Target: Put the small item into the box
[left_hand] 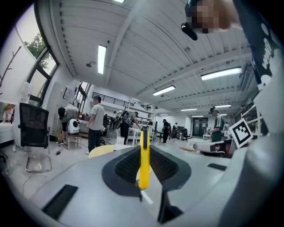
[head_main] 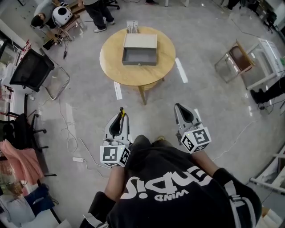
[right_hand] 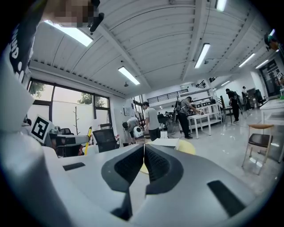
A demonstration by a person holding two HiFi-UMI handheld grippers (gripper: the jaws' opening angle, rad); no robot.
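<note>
A thin yellow stick-like item (left_hand: 144, 159) with a dark tip is pinched upright between the jaws of my left gripper (left_hand: 144, 170); in the head view the yellow item (head_main: 121, 111) pokes out past that left gripper (head_main: 117, 122). My right gripper (head_main: 183, 112) is held beside it, jaws shut on nothing; the right gripper (right_hand: 144, 164) shows its pads pressed together. An open grey box (head_main: 139, 50) with its lid flipped back lies on a round wooden table (head_main: 113, 60), well ahead of both grippers. Both grippers point up and level, away from the floor.
A black office chair (head_main: 33, 71) stands left of the table, a wooden chair (head_main: 234, 60) to the right. Cables and a power strip (head_main: 78, 159) lie on the floor at left. People stand beyond the table (head_main: 100, 13). White tape marks (head_main: 181, 70) flank the table.
</note>
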